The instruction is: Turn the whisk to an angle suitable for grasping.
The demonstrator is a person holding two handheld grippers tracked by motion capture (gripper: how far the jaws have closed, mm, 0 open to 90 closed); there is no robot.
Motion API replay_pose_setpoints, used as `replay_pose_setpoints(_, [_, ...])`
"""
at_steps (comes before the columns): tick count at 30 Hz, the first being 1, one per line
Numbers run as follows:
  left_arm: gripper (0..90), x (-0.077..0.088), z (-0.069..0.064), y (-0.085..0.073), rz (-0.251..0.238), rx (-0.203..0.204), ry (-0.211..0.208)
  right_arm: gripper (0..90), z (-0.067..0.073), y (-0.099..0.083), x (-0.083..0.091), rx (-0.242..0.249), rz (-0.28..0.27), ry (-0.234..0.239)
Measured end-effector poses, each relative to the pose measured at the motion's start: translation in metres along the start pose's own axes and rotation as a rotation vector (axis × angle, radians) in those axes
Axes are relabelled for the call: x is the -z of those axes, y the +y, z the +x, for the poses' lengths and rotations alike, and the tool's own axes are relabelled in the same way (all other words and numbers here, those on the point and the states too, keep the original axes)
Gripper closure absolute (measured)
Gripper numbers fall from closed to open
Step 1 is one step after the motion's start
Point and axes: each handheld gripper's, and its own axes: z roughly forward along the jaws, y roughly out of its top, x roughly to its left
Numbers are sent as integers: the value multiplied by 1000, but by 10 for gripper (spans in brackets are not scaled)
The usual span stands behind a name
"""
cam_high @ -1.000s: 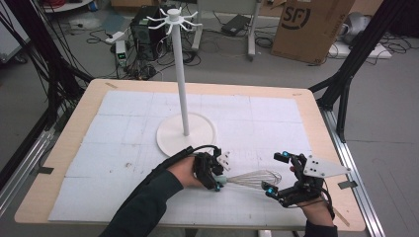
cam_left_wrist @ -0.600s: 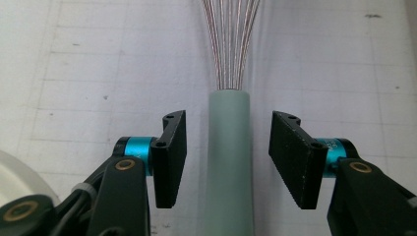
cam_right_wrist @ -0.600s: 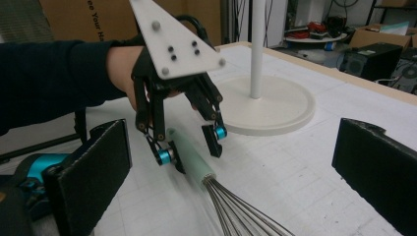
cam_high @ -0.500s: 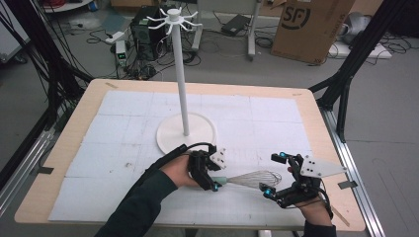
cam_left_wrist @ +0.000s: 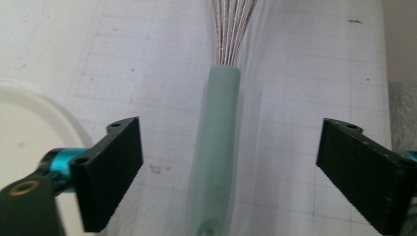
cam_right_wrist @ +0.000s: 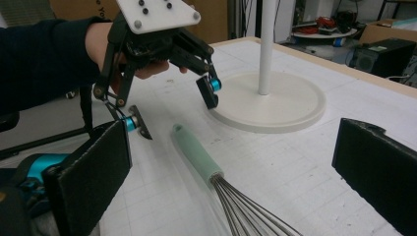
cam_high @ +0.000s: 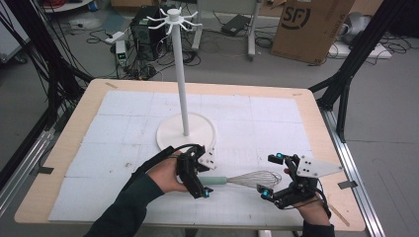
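Note:
A whisk [cam_high: 247,179] with a pale green handle [cam_left_wrist: 216,147] and a wire head lies flat on the white mat. My left gripper [cam_high: 202,177] hovers just over the handle's end. Its jaws have just been opening and now stand wide on either side of the handle without touching it, as the left gripper view [cam_left_wrist: 228,167] shows. My right gripper [cam_high: 271,176] is open at the wire end, and the wires [cam_right_wrist: 246,211] run between its spread jaws untouched. The right gripper view also shows the left gripper [cam_right_wrist: 174,110] above the handle [cam_right_wrist: 196,150].
A white stand with a tall pole [cam_high: 180,74], a crown of hooks [cam_high: 173,17] and a round base [cam_high: 168,136] sits mid-table, just beyond the left gripper. The mat [cam_high: 247,113] covers a wooden table [cam_high: 79,106]. Boxes and cables lie on the floor beyond.
My left gripper has opened off the whisk handle and lifted a little, drawing back to the left. The whisk now rests on the mat. The right gripper has stayed put.

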Motion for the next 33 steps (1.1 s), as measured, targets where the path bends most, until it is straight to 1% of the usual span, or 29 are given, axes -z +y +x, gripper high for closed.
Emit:
replay_pose_setpoints(2, [53, 5, -1, -3, -9, 7, 8, 0, 0, 0, -1, 0, 1, 3])
replay_pose_setpoints(4, [16, 10, -1, -6, -29, 15, 7, 0, 1, 0, -2, 2, 4, 7])
replay_pose_setpoints(6, [16, 15, -2, -9, -50, 22, 41, 0, 1, 0, -3, 8, 5, 9])
replay_pose_setpoints(7, [16, 17, -3, -11, -59, 29, 43, 0, 2, 0, -3, 7, 7, 16])
replay_pose_setpoints(9, [16, 21, -3, -15, -72, 40, 56, 0, 2, 0, -4, 17, 6, 14])
replay_pose_setpoints(10, [16, 24, -2, -18, -77, 47, 55, 1, 3, 0, -5, 10, 10, 17])
replay_pose_setpoints(12, [16, 29, -2, -23, -95, 61, 64, 0, 3, 0, -6, 14, 6, 12])
replay_pose_setpoints(13, [16, 32, -1, -26, -107, 68, 62, 1, 3, 0, -6, 16, 6, 13])
replay_pose_setpoints(19, [16, 50, 1, -45, -165, 116, 73, 0, 3, -1, -9, 12, 13, 10])
replay_pose_setpoints(24, [16, 61, 0, -61, -194, 144, 87, 0, 3, -2, -13, 24, 26, 12])
replay_pose_setpoints(26, [16, 65, -1, -67, -211, 157, 94, 0, 4, -2, -14, 19, 32, 12])
replay_pose_setpoints(27, [16, 68, -1, -70, -217, 158, 95, 1, 3, -2, -15, 23, 34, 11])
replay_pose_setpoints(31, [16, 77, 0, -85, -253, 196, 103, 1, 3, -4, -18, 22, 42, 21])
replay_pose_setpoints(33, [17, 82, 0, -92, -270, 212, 116, 0, 4, -4, -20, 24, 48, 26])
